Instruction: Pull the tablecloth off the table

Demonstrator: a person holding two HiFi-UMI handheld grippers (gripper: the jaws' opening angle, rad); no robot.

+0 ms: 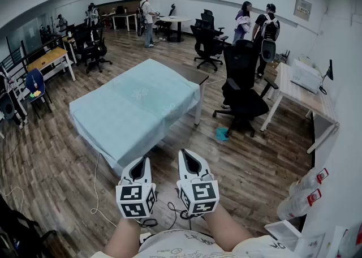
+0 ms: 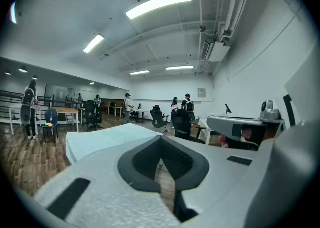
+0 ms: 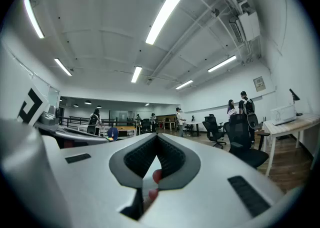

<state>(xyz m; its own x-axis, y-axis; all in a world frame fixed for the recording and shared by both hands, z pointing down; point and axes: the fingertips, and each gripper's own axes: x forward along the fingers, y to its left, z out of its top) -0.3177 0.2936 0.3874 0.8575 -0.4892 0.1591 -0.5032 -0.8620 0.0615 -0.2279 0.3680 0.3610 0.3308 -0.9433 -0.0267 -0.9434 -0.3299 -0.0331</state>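
A pale blue tablecloth [image 1: 138,107] covers the table [image 1: 195,74] in the middle of the head view, with one bare corner showing at the far right. Its near edge hangs just ahead of both grippers. My left gripper [image 1: 141,162] and right gripper [image 1: 189,155] are side by side, short of the cloth, both shut with nothing between the jaws. In the left gripper view the tablecloth [image 2: 107,137] lies ahead to the left of the left gripper [image 2: 161,139]. The right gripper [image 3: 157,138] points over the room.
A black office chair [image 1: 243,90] stands right of the table, a teal cloth scrap [image 1: 222,133] on the floor beside it. A white desk [image 1: 308,90] runs along the right wall. Several people [image 1: 266,28] stand at the back. A cable [image 1: 97,194] lies on the wood floor.
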